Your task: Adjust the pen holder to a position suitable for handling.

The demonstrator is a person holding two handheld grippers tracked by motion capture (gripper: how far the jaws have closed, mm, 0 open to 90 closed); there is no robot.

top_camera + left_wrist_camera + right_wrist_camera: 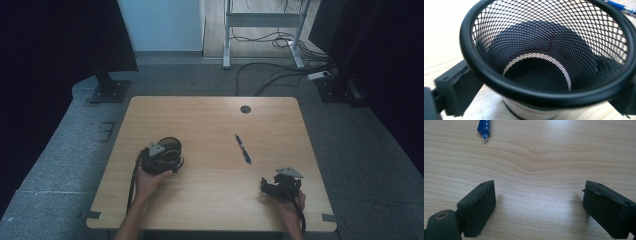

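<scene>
Left gripper (pixel 167 159) pinches the round black wire-mesh pen cup (pixel 544 57) by its sides, right gripper (pixel 539 205) spread and empty low over the wooden table (pixel 210 195), blue plastic pen (pixel 243 149) lying ahead: approach pen squarely, close mid-barrel.

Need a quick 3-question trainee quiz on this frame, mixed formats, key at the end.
1. True or false: the right hand-held gripper is clamped on the blue pen.
2. What sits between the jaws of the left hand-held gripper? A) a mesh pen cup B) a mug C) a roll of tape
3. Fill in: the pen lies on the wooden ____, apart from both grippers.

Key:
1. False: its jaws stand wide apart over bare wood, the pen ahead of them.
2. A: the black mesh pen cup.
3. table
</scene>
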